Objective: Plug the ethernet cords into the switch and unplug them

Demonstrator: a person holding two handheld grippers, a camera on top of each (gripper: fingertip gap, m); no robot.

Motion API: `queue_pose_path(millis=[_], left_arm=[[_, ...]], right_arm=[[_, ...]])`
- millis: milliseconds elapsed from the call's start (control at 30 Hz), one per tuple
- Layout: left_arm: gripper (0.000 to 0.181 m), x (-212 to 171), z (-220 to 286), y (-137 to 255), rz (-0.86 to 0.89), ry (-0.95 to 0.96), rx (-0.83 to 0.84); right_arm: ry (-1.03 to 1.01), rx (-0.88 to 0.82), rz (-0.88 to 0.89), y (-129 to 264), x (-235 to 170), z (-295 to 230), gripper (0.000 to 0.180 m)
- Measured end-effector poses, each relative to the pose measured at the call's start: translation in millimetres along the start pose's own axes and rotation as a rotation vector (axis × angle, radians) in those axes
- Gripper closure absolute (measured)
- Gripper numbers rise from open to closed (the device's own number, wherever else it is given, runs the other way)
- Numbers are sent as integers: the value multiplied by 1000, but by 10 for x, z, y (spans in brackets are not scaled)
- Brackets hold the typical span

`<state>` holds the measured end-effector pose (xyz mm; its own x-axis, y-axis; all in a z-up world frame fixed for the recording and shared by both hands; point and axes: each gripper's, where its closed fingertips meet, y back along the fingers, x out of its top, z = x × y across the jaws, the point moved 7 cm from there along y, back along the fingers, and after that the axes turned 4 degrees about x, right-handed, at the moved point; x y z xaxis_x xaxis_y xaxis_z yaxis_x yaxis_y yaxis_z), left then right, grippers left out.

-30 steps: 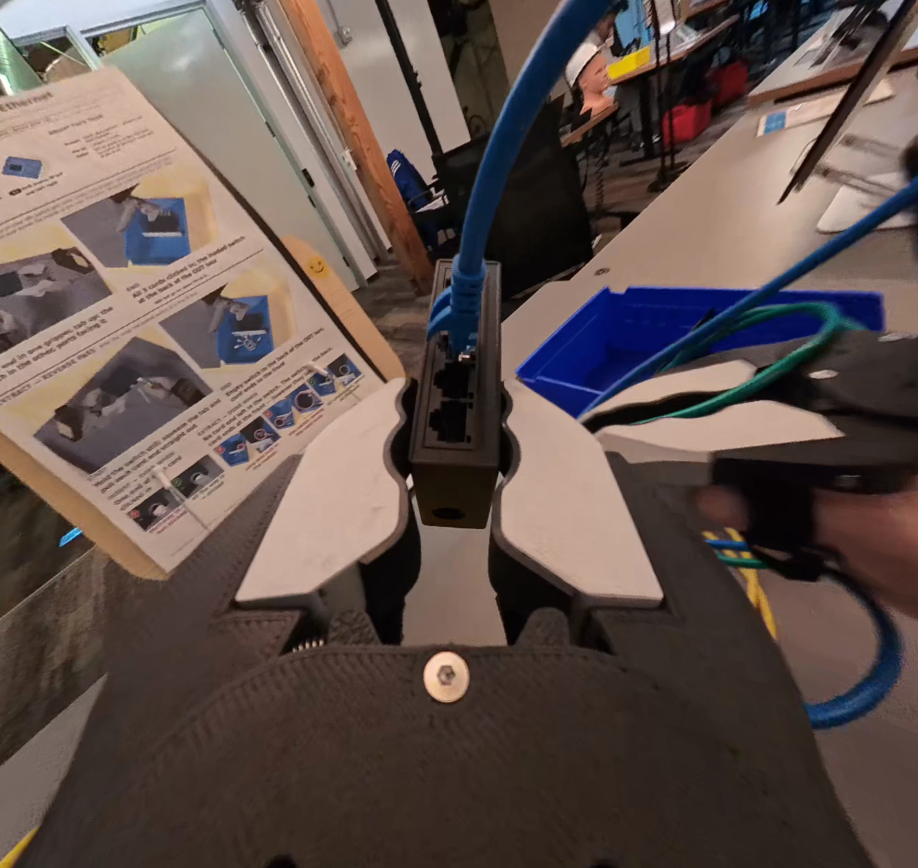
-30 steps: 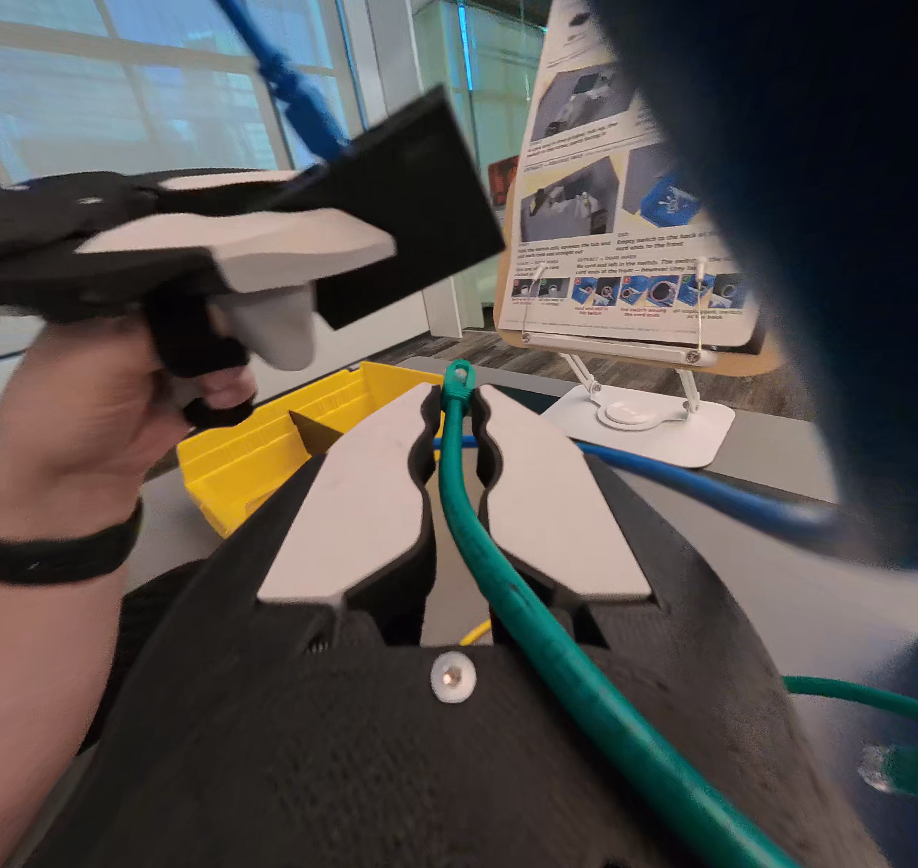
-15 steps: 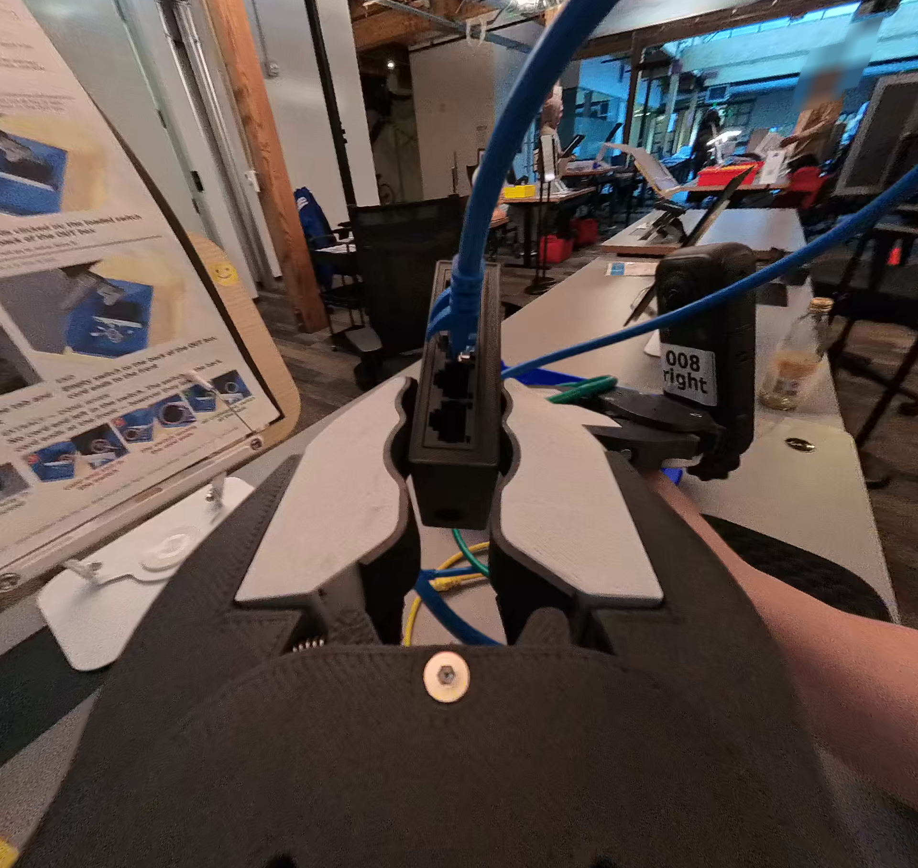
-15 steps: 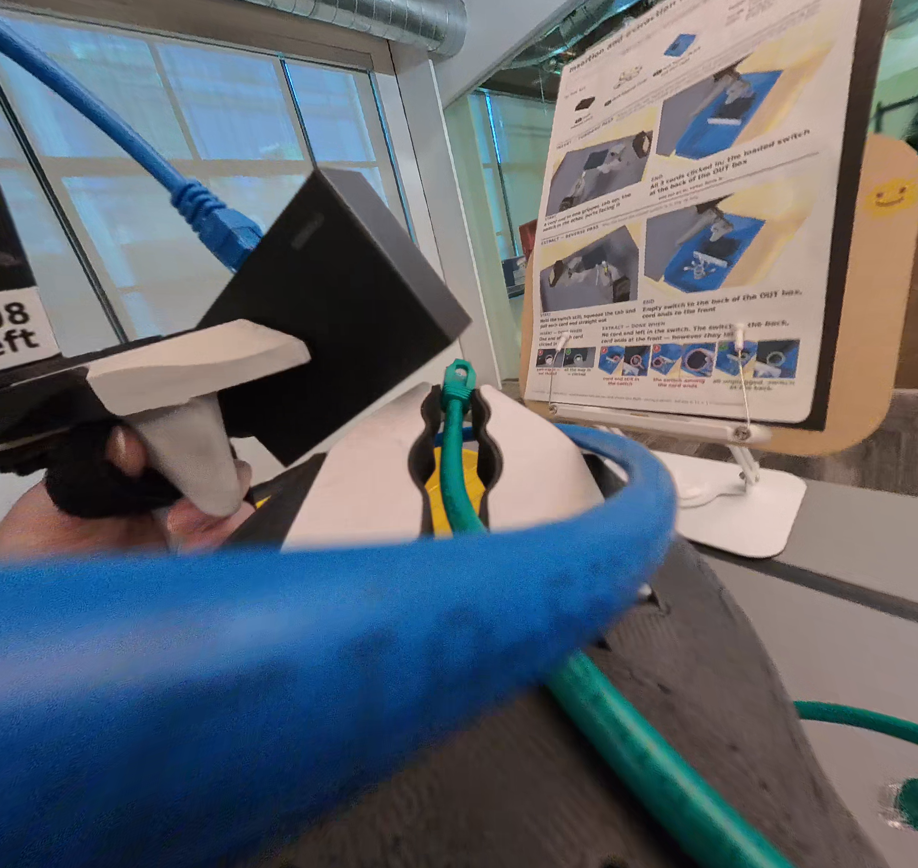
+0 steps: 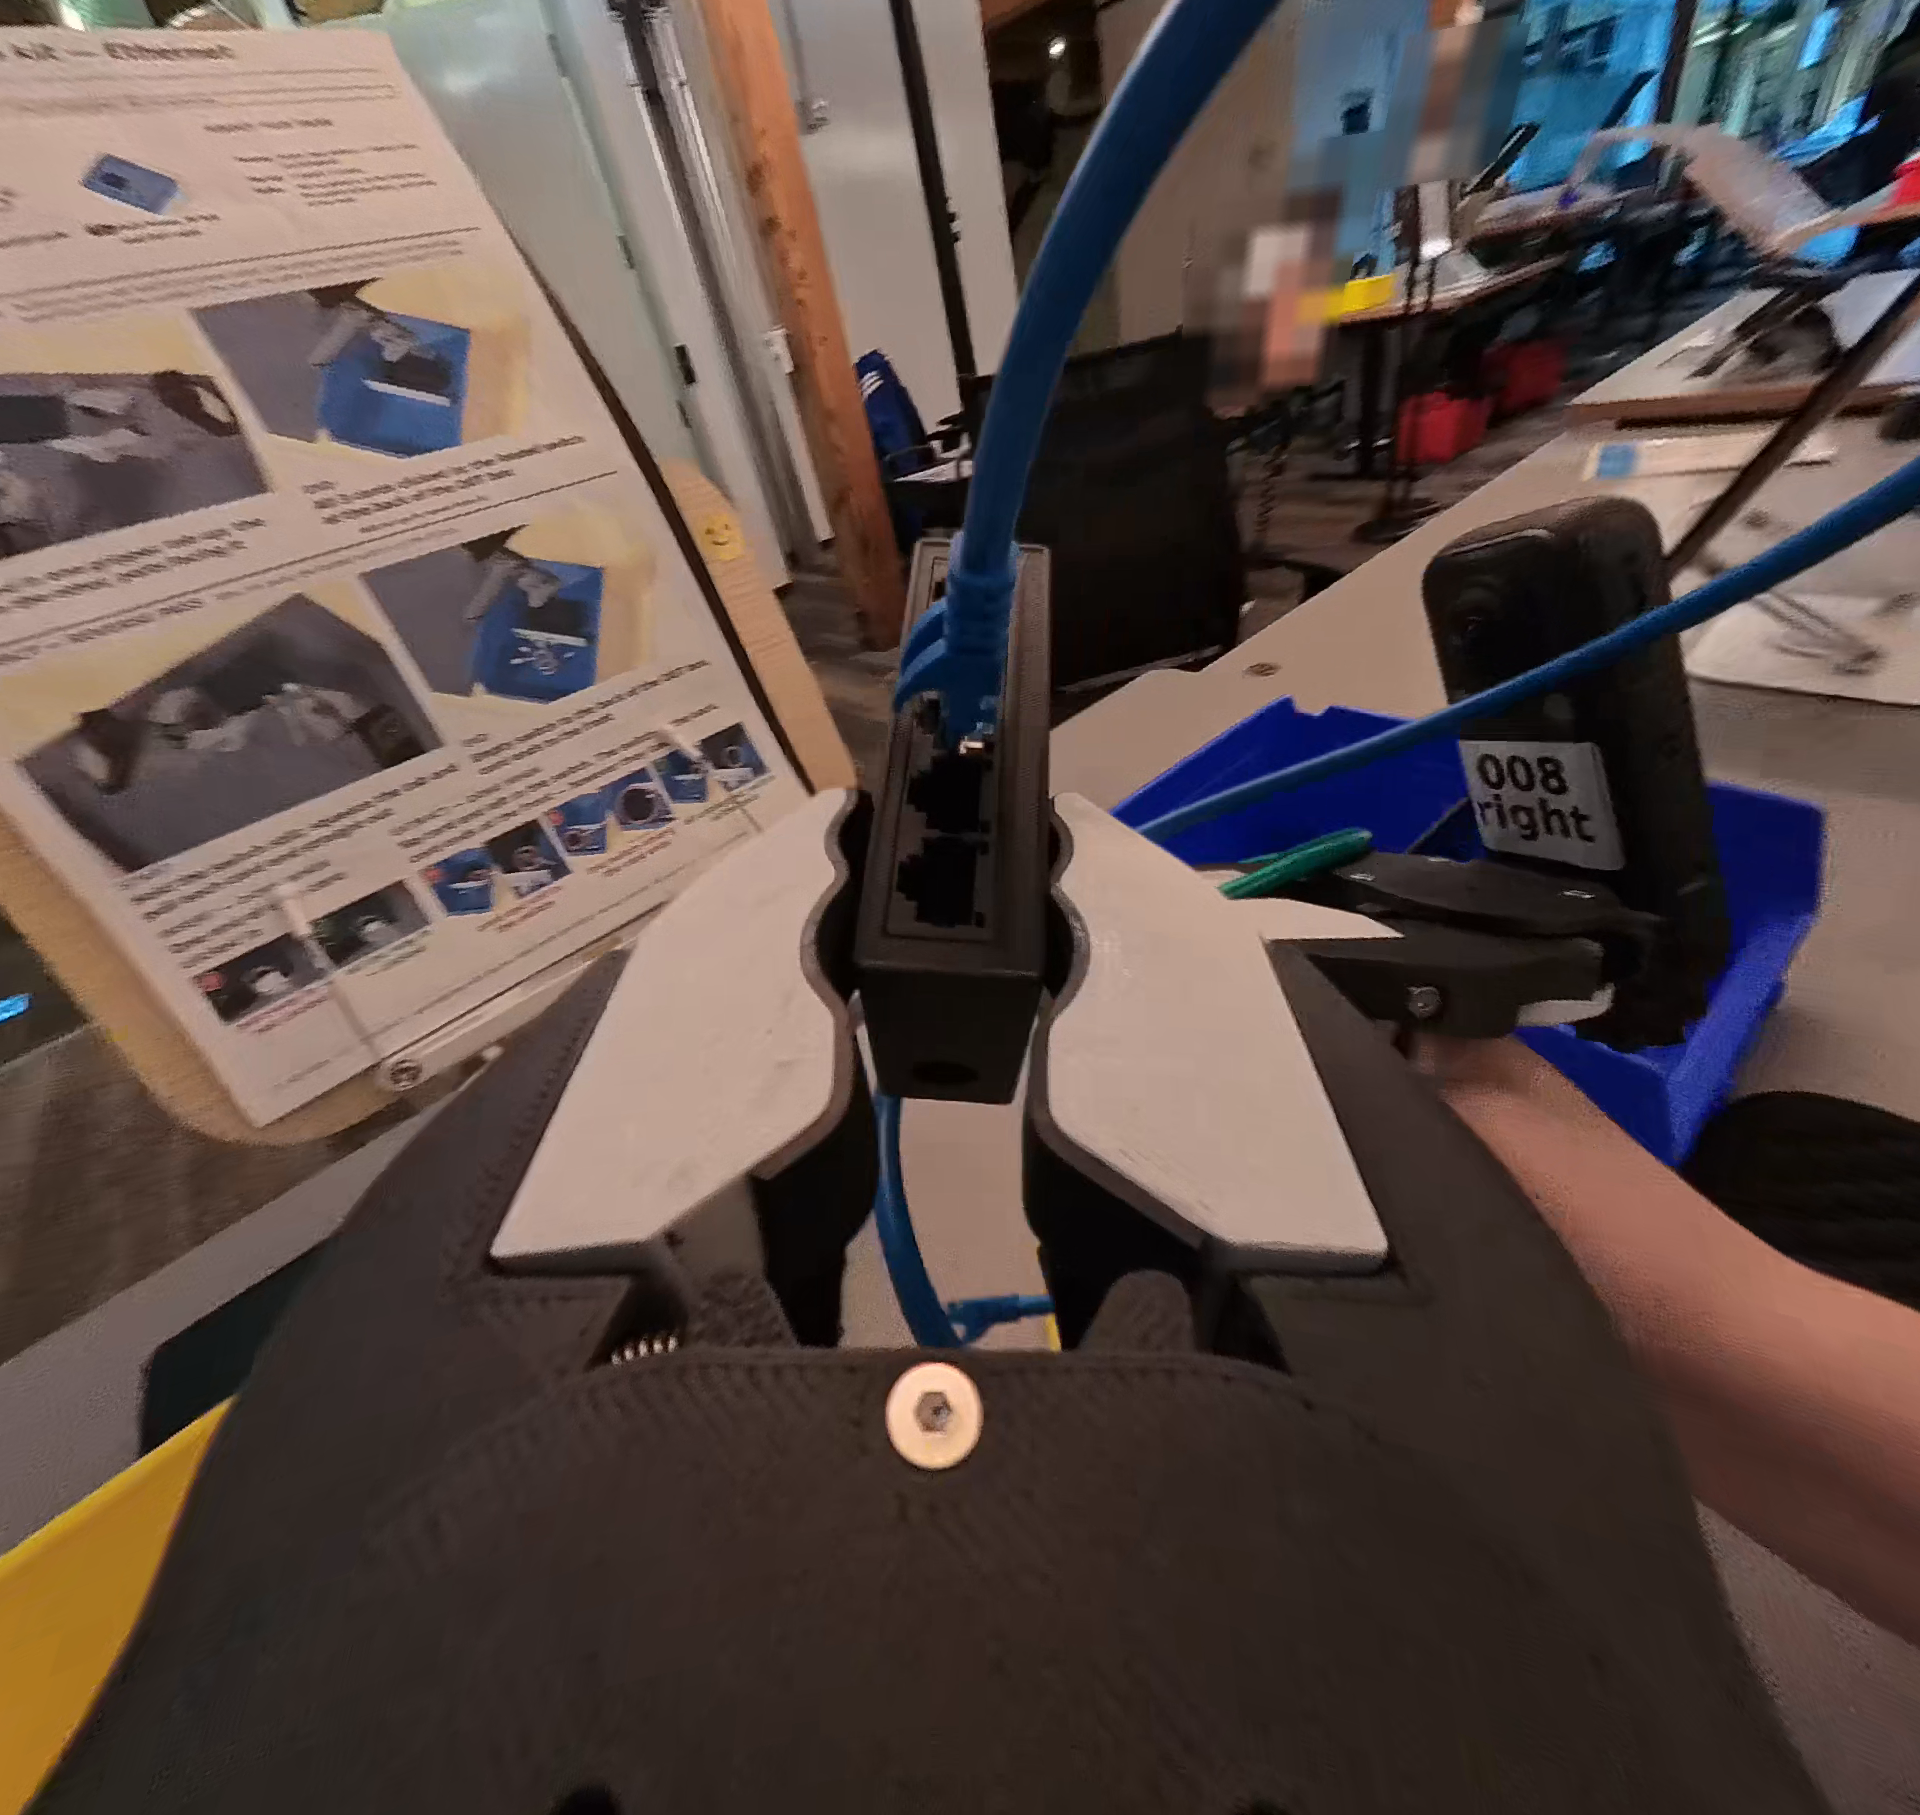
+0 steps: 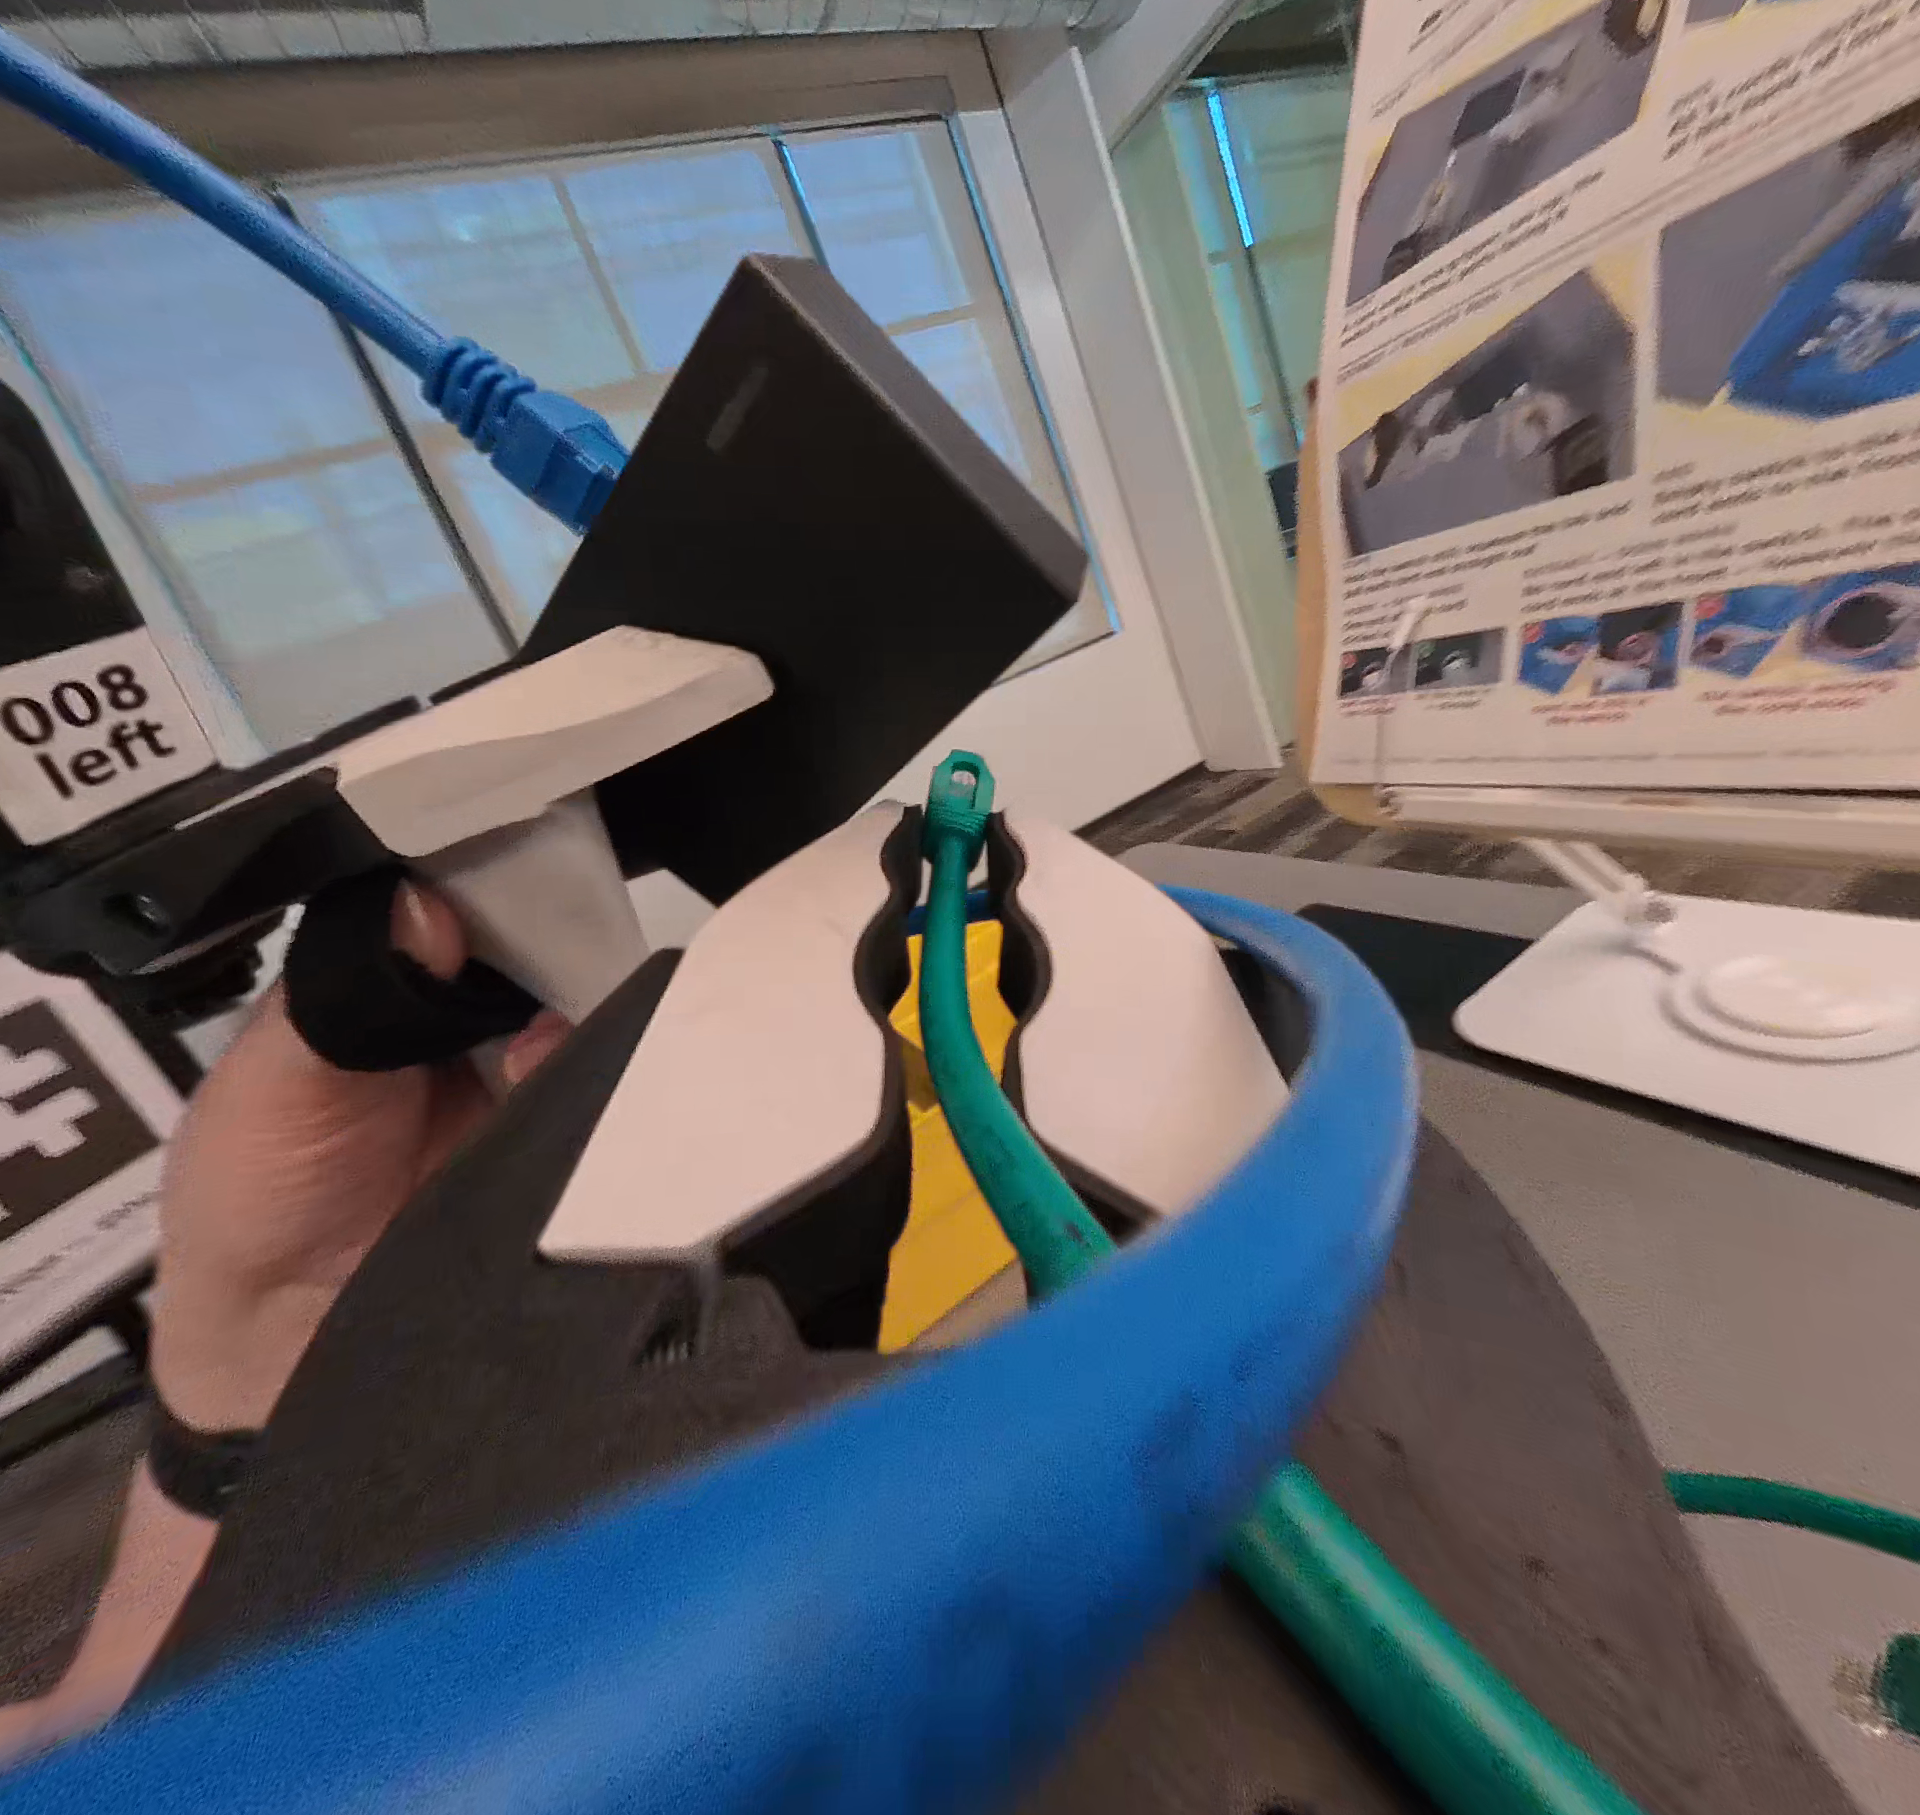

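Left wrist view: we find the left gripper [image 5: 948, 892] closed on the black switch [image 5: 951, 866], clamped at its near end between the two jaws, port face up

Ports: we count two empty ports between the jaws; beyond the jaw tips the blue cord [image 5: 1023, 331] is plugged in, its plug [image 5: 961, 648] seated, the cable arching up and away

Right of the jaws: we note the right gripper [image 5: 1288, 861] just beside the switch, with the green cord [image 5: 1294, 856] showing at its tip; a blue bin [image 5: 1756, 944] lies behind it

Left of the jaws: an instruction sheet [image 5: 343, 560] on a stand

Right wrist view: we record the right gripper [image 6: 956, 830] pinched shut on the green cord [image 6: 951, 944], its plug [image 6: 958, 791] standing out past the jaw tips

Ahead and left of the jaws: the switch [image 6: 821, 560] in the left gripper [image 6: 727, 674], near the green plug but apart from it

Below the jaws: a yellow bin [image 6: 945, 1194] shows through the gap; a blurred loop of blue cord [image 6: 831, 1516] crosses the gripper body
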<state>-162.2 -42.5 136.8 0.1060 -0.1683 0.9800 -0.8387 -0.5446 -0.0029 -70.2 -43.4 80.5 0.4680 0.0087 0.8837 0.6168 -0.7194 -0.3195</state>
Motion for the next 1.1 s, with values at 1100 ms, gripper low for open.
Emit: queue_pose_path(millis=[1100], left_arm=[[151,47,22,74,67,101,-124]], right_arm=[[-27,59,-3,-25,-135,99,168]])
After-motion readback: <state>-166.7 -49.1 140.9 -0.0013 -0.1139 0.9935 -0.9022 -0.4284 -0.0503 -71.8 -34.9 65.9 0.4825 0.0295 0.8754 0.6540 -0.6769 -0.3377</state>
